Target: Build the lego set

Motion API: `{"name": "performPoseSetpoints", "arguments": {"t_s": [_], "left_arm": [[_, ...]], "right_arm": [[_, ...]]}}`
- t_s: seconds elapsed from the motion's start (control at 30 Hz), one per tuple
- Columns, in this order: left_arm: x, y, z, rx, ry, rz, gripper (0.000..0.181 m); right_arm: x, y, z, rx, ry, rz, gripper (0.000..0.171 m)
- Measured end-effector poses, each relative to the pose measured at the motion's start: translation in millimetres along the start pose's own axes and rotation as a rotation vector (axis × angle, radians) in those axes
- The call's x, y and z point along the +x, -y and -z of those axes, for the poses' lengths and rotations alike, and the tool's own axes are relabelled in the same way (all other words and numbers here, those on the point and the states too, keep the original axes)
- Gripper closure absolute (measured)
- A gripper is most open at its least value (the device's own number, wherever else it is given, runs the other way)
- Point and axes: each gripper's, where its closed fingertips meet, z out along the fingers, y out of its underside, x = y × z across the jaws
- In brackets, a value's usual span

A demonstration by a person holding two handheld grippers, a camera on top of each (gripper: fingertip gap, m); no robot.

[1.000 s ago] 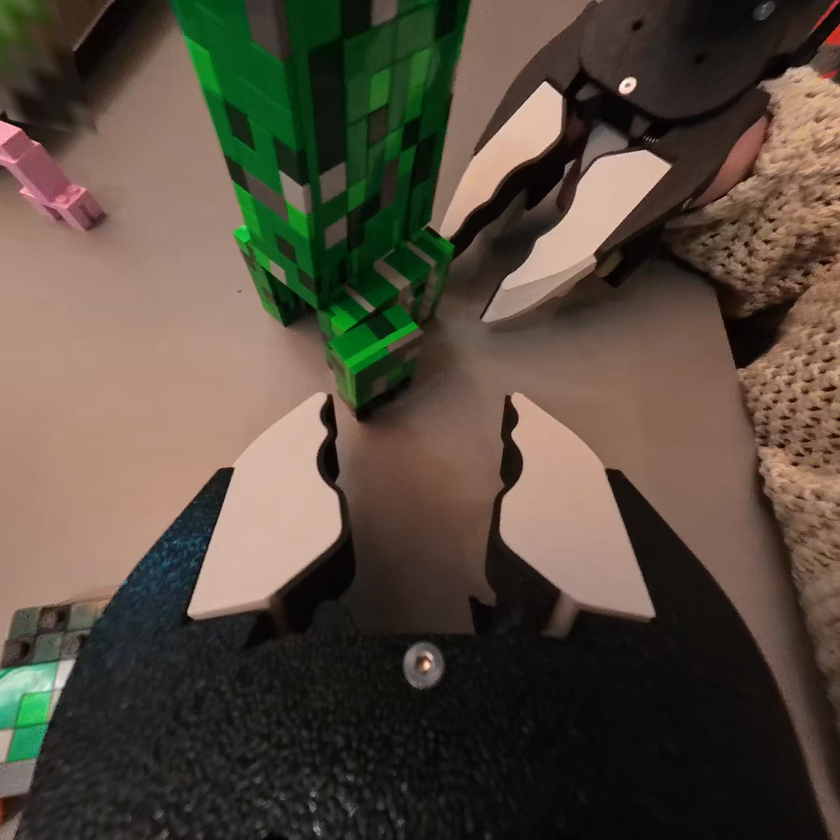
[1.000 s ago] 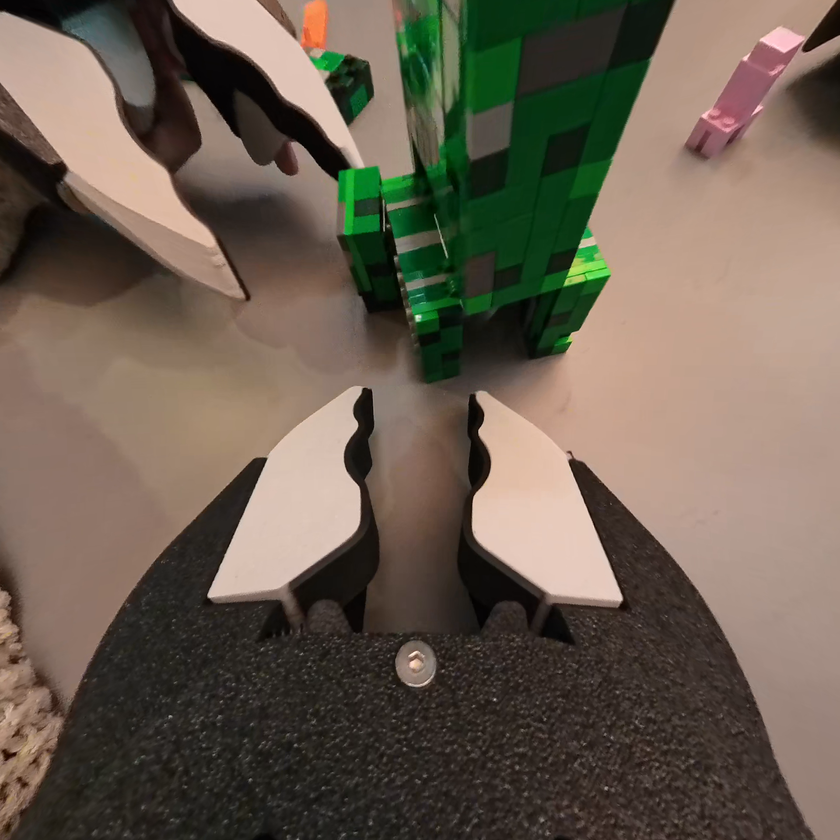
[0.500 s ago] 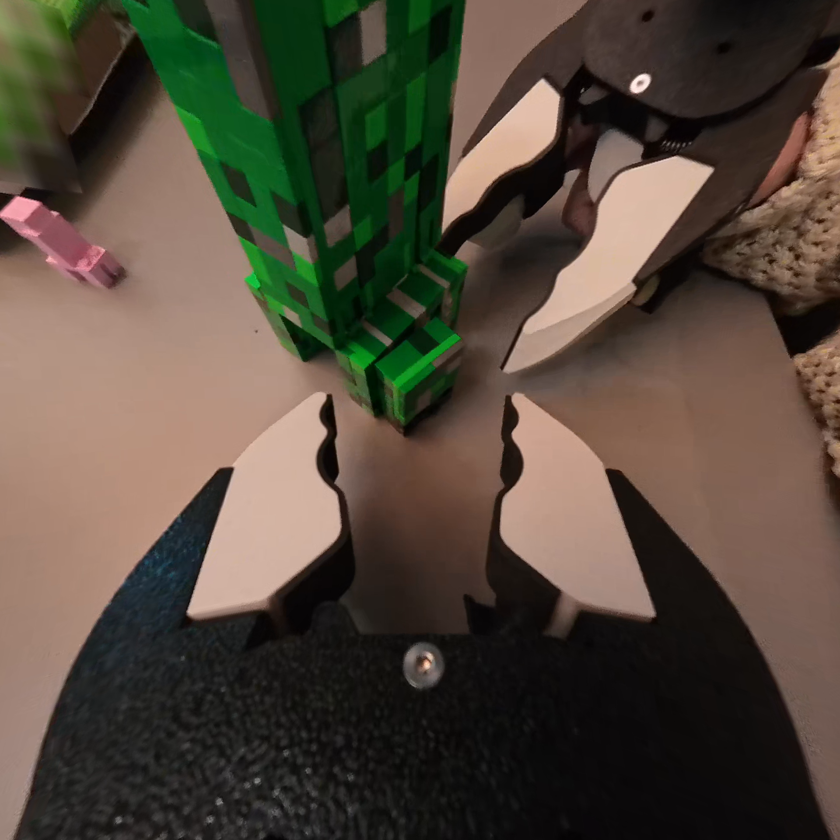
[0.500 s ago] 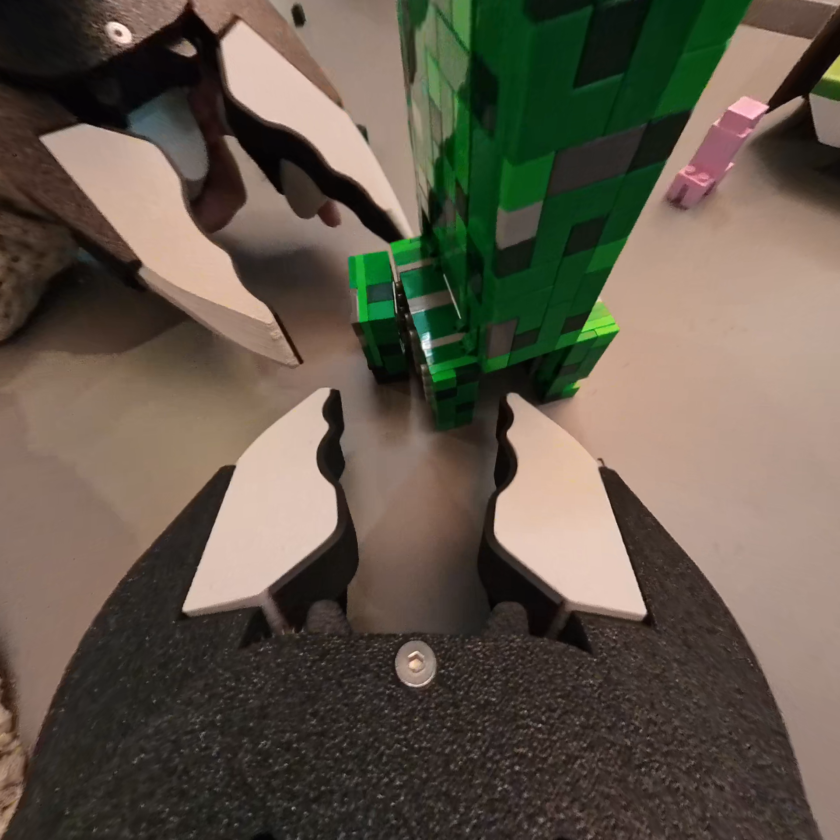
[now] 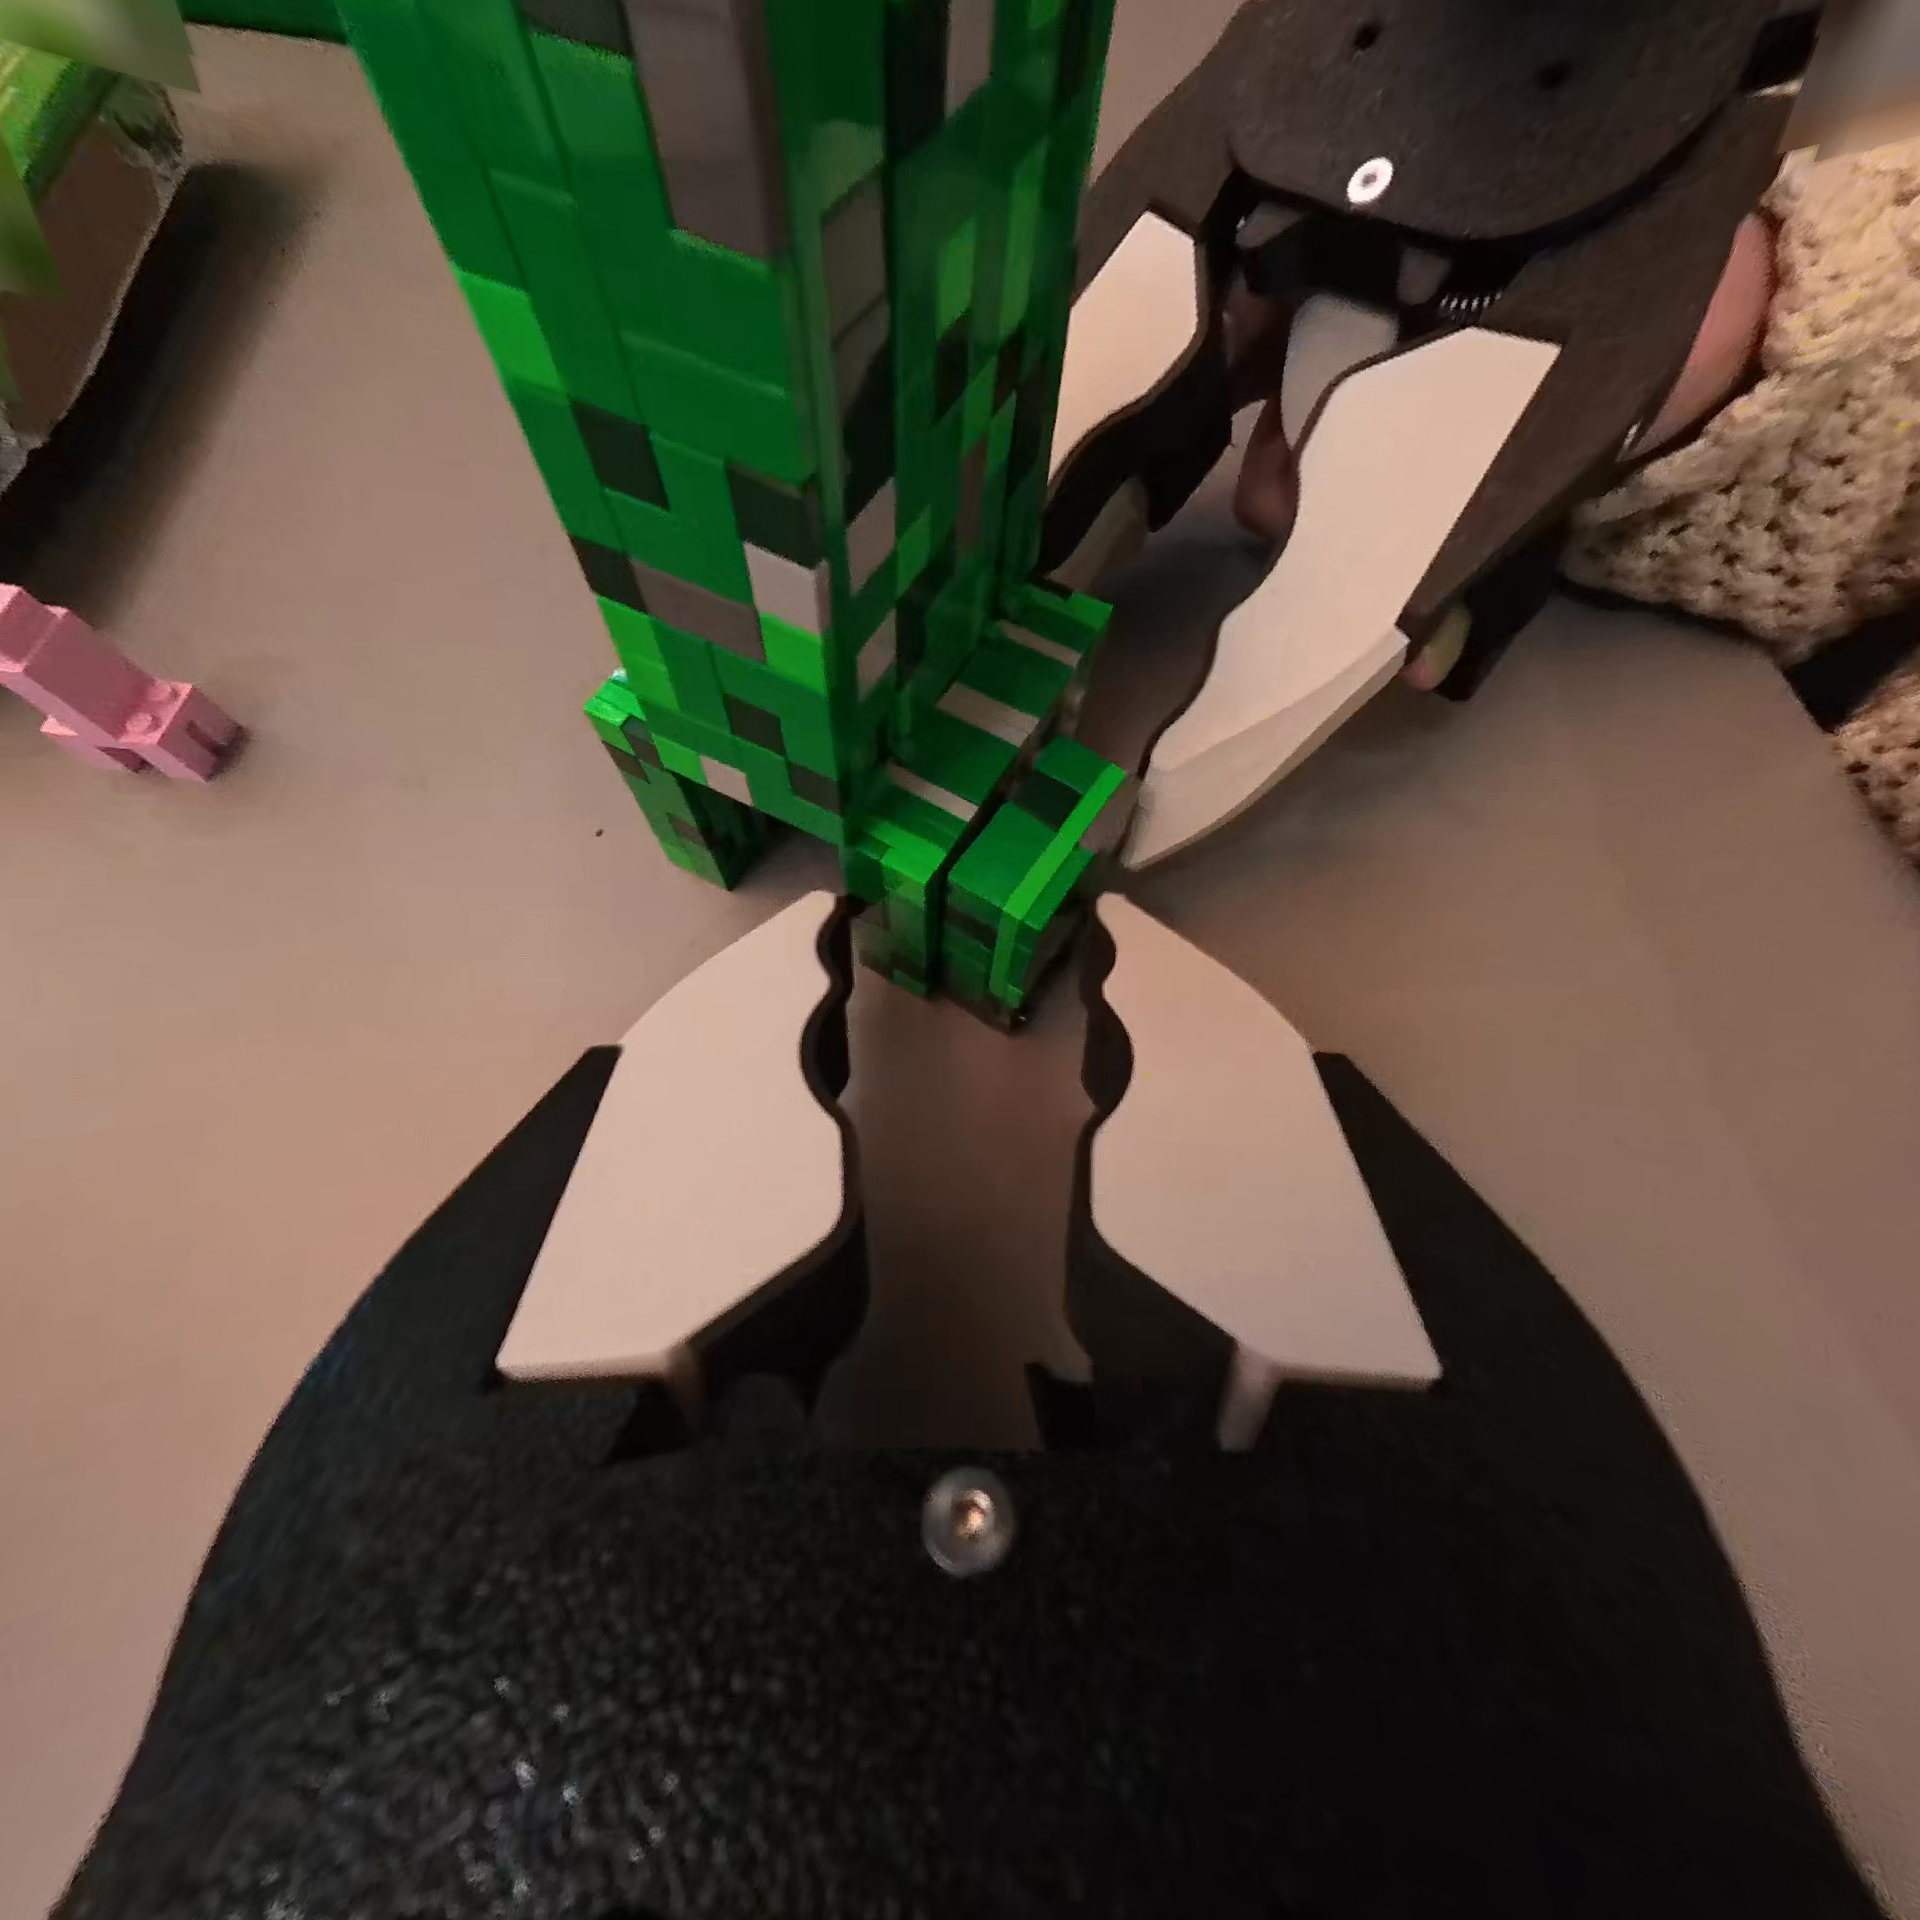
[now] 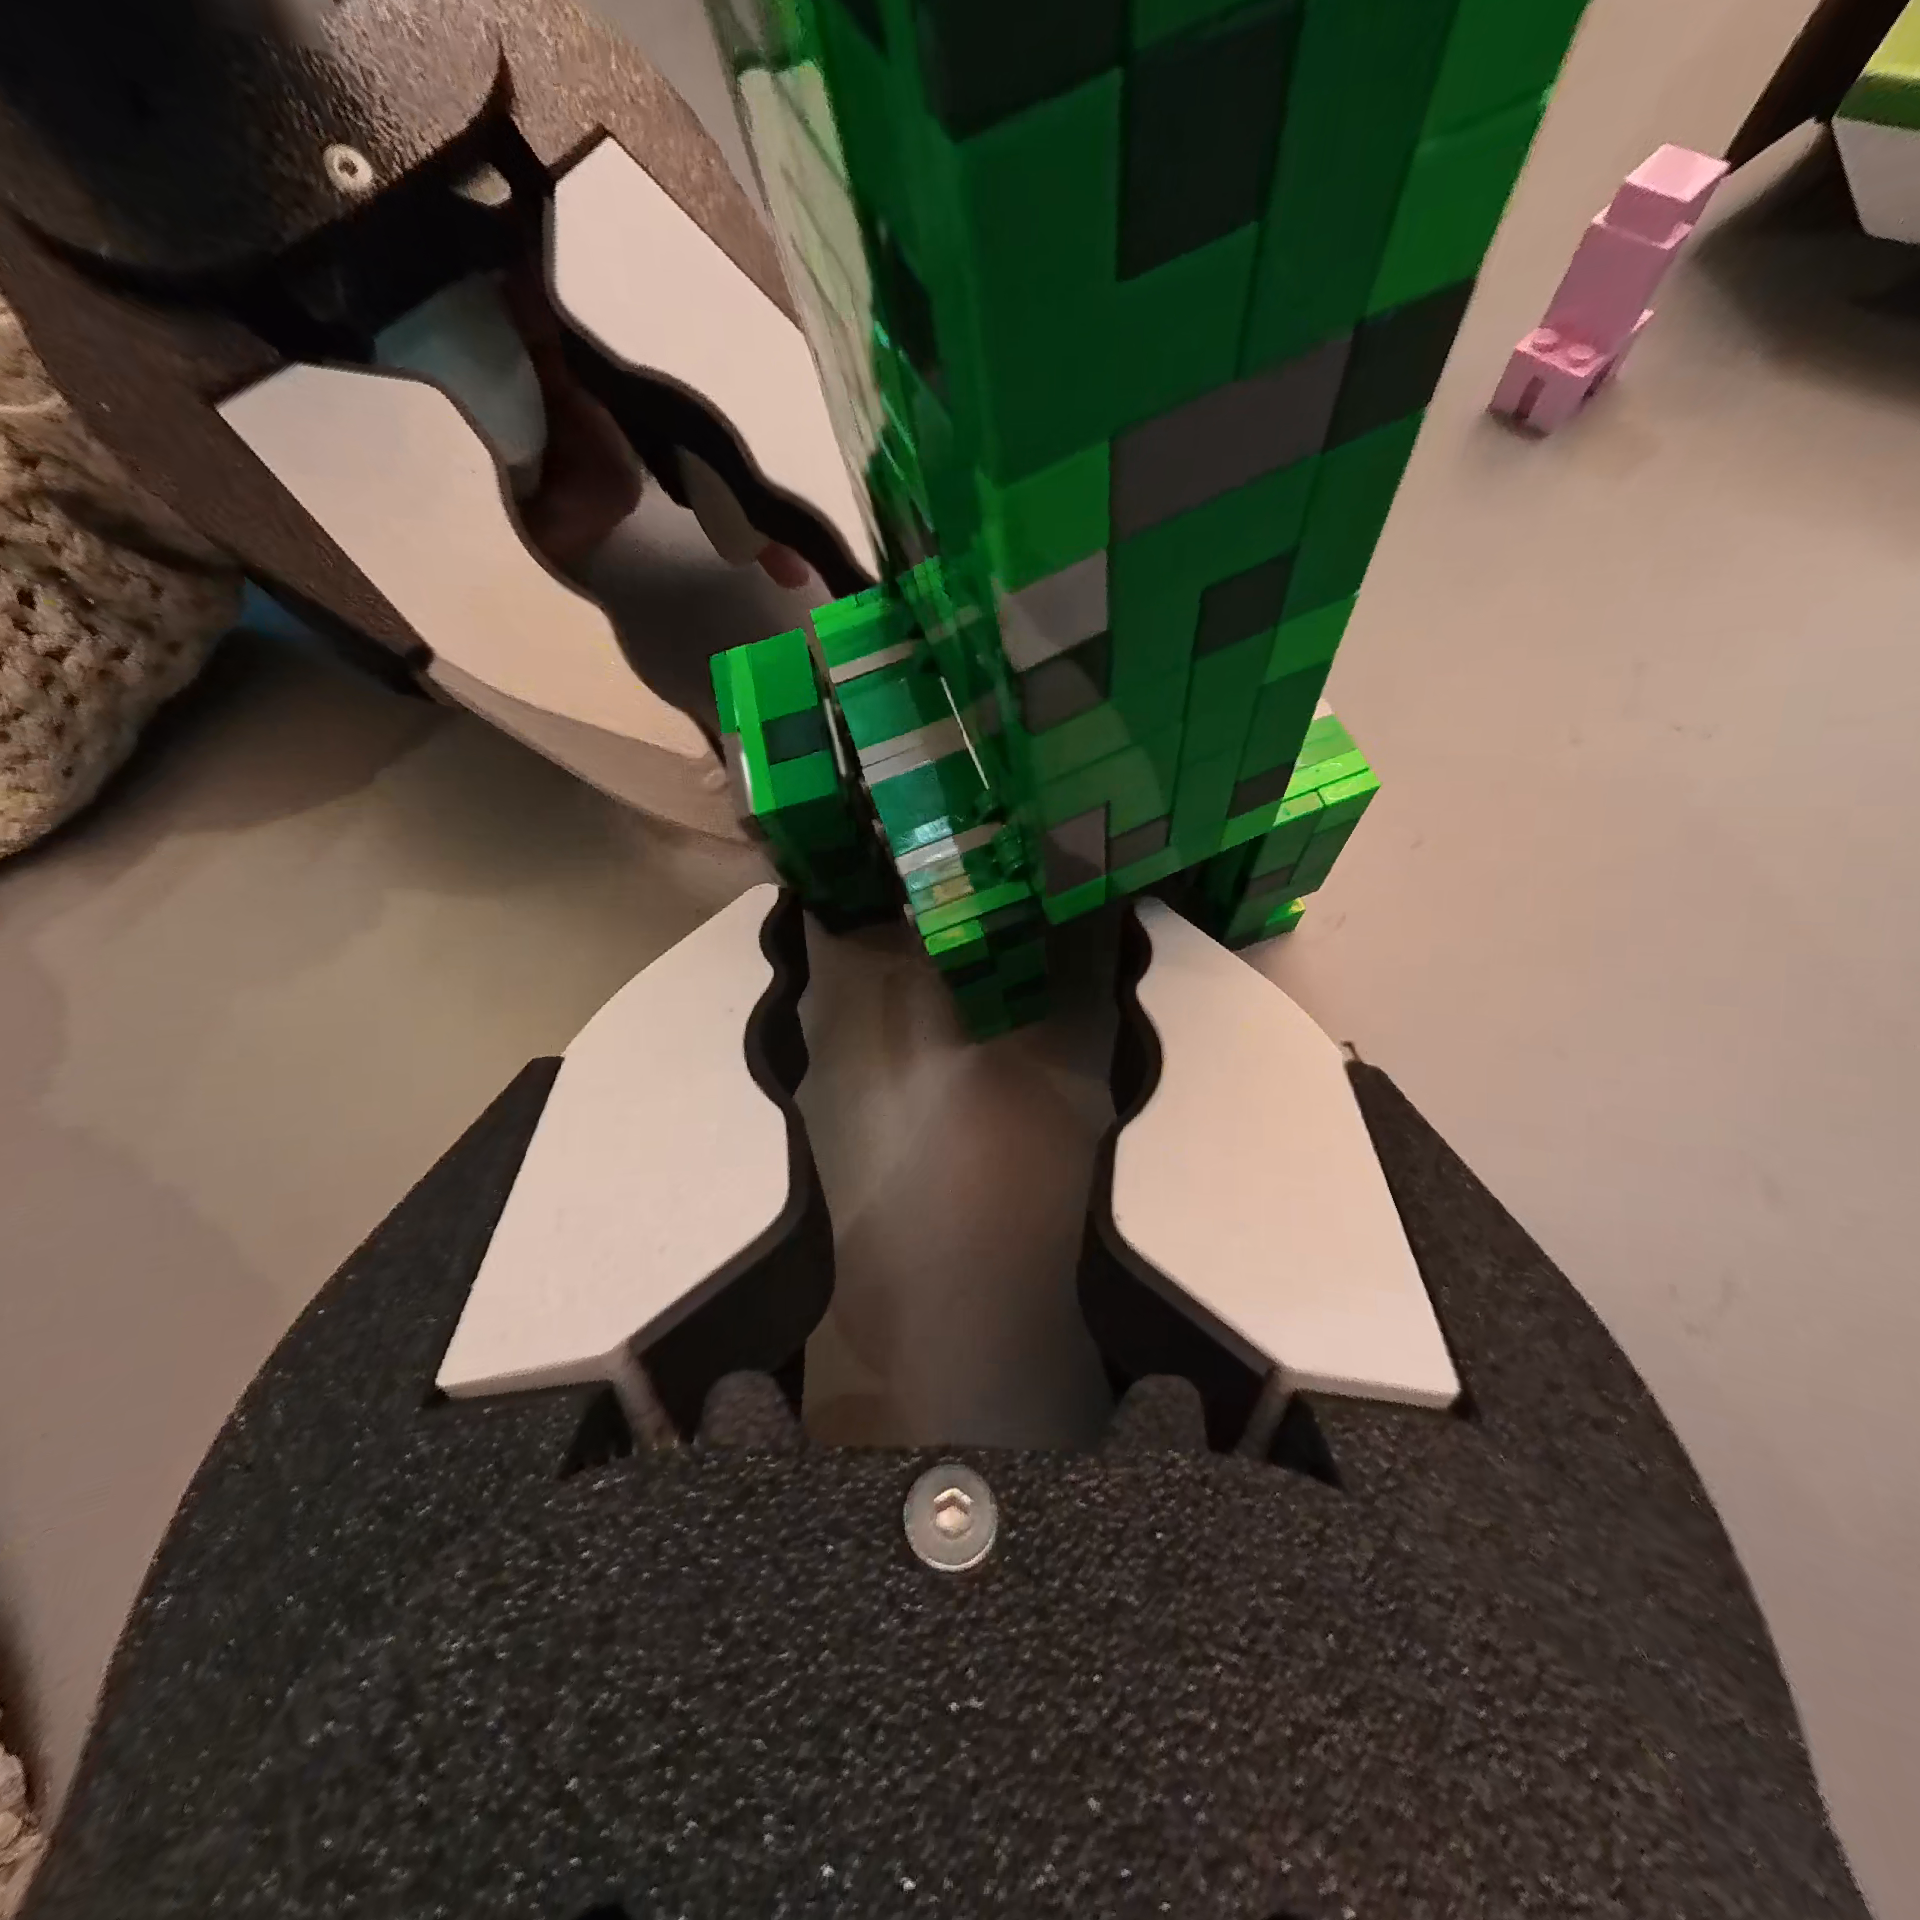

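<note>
A tall green lego creeper figure [image 5: 727,520] stands on the grey table, and it also shows in the right wrist view [image 6: 1195,416]. A small green foot block [image 5: 1029,873] sits against its base, also seen in the right wrist view [image 6: 779,727]. My left gripper [image 5: 966,925] has narrowed onto the foot block and the foot beside it, with a fingertip at each side. My right gripper [image 6: 961,914] is open around the front foot. One of its fingers [image 5: 1278,675] touches the foot block's outer face.
A pink lego pig [image 5: 114,696] stands apart on the table, also seen in the right wrist view [image 6: 1600,291]. A knit sleeve [image 5: 1766,468] is behind the right gripper. A box [image 5: 62,260] sits at the far left. A white and green object [image 6: 1881,156] is at the far right.
Both grippers moved in to the creeper's base. The loose foot block now sits against the neighbouring foot. My left jaws narrowed onto the feet and my right jaws widened.
</note>
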Motion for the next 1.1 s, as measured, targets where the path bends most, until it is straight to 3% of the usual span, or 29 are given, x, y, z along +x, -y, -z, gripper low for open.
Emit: {"name": "performPoseSetpoints", "arguments": {"t_s": [0.37,0.67,0.8,0.97,1.1], "left_arm": [[8,2,-5,-0.002,0.008,-0.050,0.144],[15,6,-11,-0.022,0.148,-0.003,0.144],[19,3,-12,-0.027,0.145,-0.004,0.132],[22,8,-1,0.013,0.081,0.015,0.116],[18,5,4,-0.012,0.069,-0.008,0.132]], "right_arm": [[-8,1,2,0.001,0.123,0.036,0.122],[-9,-3,10,-0.038,0.333,0.106,0.125],[-10,-3,14,-0.043,0.401,0.113,0.120],[-8,-5,25,-0.007,0.383,0.131,0.117],[-2,-11,31,-0.007,0.331,0.125,0.122]]}}
